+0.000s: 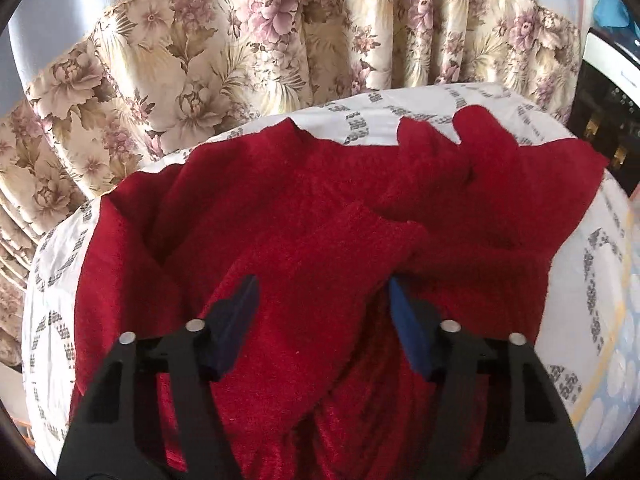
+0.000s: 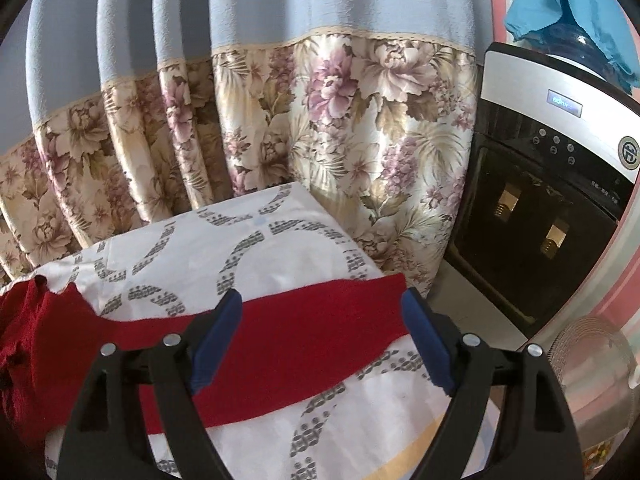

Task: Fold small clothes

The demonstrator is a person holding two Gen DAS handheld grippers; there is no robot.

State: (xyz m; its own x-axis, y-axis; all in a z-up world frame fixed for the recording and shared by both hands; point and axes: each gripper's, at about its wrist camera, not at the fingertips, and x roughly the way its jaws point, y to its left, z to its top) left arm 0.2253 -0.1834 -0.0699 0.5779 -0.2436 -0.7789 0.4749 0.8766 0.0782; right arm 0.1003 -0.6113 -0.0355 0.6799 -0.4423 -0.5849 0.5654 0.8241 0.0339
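A dark red knitted garment [image 1: 320, 208] lies rumpled on a white patterned cloth [image 1: 592, 248] that covers the table. In the left wrist view a folded flap of it sits between my fingers. My left gripper [image 1: 322, 284] is open just above the garment, holding nothing. In the right wrist view a long red sleeve or strip [image 2: 304, 332] stretches across the cloth [image 2: 240, 248] toward the right edge. My right gripper [image 2: 322, 300] is open over that strip, empty.
Floral and blue curtains [image 2: 360, 120] hang close behind the table. A water dispenser [image 2: 560, 200] with a blue cloth [image 2: 560, 12] on top stands at the right. A clear patterned container [image 2: 592, 368] sits by the table's right edge.
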